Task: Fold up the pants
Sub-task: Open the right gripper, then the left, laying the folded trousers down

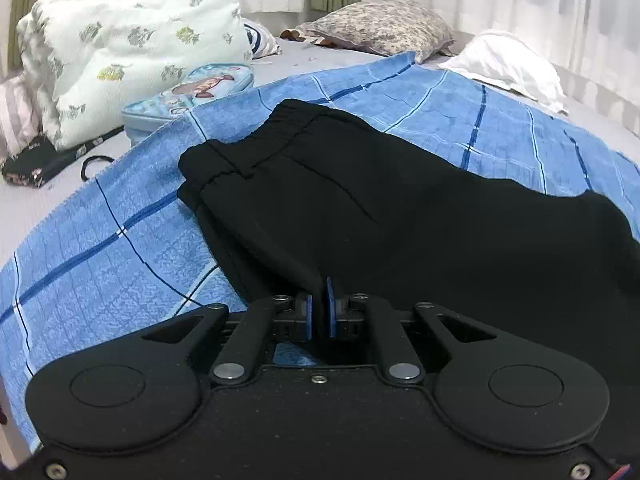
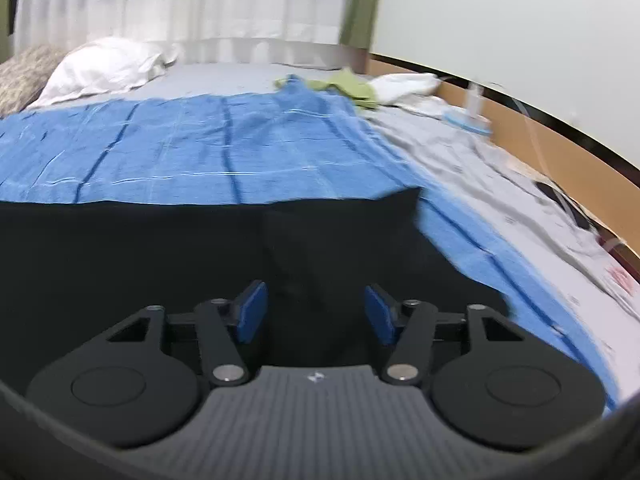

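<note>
Black pants [image 1: 380,220] lie on a blue checked sheet [image 1: 100,248], elastic waistband at the far left end. My left gripper [image 1: 319,300] is shut on a raised fold of the pants' near edge, pinched between its blue pads. In the right wrist view the pants [image 2: 160,264] spread across the sheet [image 2: 200,148], with a corner at the right. My right gripper [image 2: 316,308] is open, its blue pads [image 2: 252,312] wide apart just over the black cloth, holding nothing. That view is blurred.
A rolled floral quilt [image 1: 132,40], a blue pencil case [image 1: 188,96] and a dark pouch [image 1: 32,164] lie at the left. Pillows [image 1: 384,26] sit at the back by the curtains. A white pillow [image 2: 104,68], green cloth [image 2: 352,84] and wooden bed edge [image 2: 540,136] are at the right.
</note>
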The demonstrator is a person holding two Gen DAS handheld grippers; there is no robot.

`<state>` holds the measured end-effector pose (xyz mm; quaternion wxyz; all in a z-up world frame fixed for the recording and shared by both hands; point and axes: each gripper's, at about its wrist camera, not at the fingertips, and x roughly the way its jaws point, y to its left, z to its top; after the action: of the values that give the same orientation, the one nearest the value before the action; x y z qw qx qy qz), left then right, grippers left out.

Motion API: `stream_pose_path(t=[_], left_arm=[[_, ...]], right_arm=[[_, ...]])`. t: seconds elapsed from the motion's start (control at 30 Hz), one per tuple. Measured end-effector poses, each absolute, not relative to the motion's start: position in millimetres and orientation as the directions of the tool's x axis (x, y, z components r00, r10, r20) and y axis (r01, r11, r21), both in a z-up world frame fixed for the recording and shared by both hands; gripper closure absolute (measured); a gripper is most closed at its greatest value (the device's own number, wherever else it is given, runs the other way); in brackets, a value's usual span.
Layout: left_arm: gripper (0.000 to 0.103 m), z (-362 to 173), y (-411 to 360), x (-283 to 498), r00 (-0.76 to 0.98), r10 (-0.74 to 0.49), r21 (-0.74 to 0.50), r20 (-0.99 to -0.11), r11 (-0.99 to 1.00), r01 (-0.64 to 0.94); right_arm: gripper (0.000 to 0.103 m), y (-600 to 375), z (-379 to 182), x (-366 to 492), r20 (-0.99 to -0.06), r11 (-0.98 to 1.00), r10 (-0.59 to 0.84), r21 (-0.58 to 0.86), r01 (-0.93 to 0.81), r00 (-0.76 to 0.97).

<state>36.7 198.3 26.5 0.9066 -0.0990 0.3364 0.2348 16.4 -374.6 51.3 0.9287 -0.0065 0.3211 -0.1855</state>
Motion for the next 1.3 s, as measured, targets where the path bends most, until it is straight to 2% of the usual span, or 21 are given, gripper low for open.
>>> stream_pose_path(t=[0.07,0.13,0.17,0.23,0.27,0.3,0.37,0.47,0.57,0.63,0.8,1.07,1.17,1.3], left_arm=[[0.093,26,198,37,0.664,0.358,-0.022,-0.656,0.870,-0.492],[0.093,26,198,37,0.663,0.357,-0.025,-0.657,0.869,-0.494],[0.093,26,199,37,0.663,0.356,-0.025,-0.658,0.870,-0.493],[0.093,26,198,37,0.664,0.356,-0.021,-0.658,0.872,-0.489],[0.093,25,200,37,0.665,0.354,-0.022,-0.658,0.874,-0.486],[0.093,25,200,37,0.666,0.353,-0.023,-0.657,0.874,-0.486],[0.093,25,200,37,0.666,0.357,-0.021,-0.655,0.873,-0.488],[0.093,25,199,37,0.663,0.364,-0.012,-0.654,0.872,-0.490],[0.093,26,199,38,0.662,0.363,-0.012,-0.656,0.872,-0.489],[0.093,26,200,37,0.665,0.355,-0.019,-0.657,0.874,-0.485],[0.089,31,210,32,0.675,0.332,-0.065,-0.659,0.869,-0.491],[0.076,38,215,21,0.672,0.364,0.006,-0.645,0.882,-0.472],[0.061,35,229,22,0.628,0.381,0.003,-0.678,0.857,-0.516],[0.061,44,242,12,0.650,0.343,-0.066,-0.678,0.852,-0.519]], right_arm=[[0.024,-372,45,40,-0.610,0.934,-0.345,-0.144,0.328,0.713],[0.026,-380,35,62,-0.656,0.917,-0.382,-0.183,0.353,0.651],[0.032,-390,30,67,-0.671,0.903,-0.405,-0.190,0.385,0.621],[0.037,-414,32,65,-0.667,0.872,-0.438,-0.152,0.465,0.603],[0.049,-426,35,60,-0.667,0.846,-0.465,-0.139,0.515,0.583],[0.054,-439,38,53,-0.665,0.820,-0.486,-0.122,0.560,0.567],[0.056,-463,44,33,-0.666,0.774,-0.508,-0.073,0.630,0.546],[0.070,-492,45,4,-0.660,0.681,-0.590,-0.096,0.726,0.466],[0.063,-519,45,-27,-0.676,0.625,-0.596,-0.053,0.779,0.432],[0.062,-530,47,-43,-0.691,0.608,-0.576,-0.006,0.794,0.437],[0.051,-512,61,-49,-0.678,0.681,-0.517,0.045,0.731,0.522],[0.037,-426,75,0,-0.655,0.863,-0.305,0.116,0.491,0.691],[0.033,-386,73,22,-0.655,0.913,-0.218,0.125,0.388,0.723],[0.028,-330,65,46,-0.669,0.954,-0.106,0.139,0.264,0.736]])
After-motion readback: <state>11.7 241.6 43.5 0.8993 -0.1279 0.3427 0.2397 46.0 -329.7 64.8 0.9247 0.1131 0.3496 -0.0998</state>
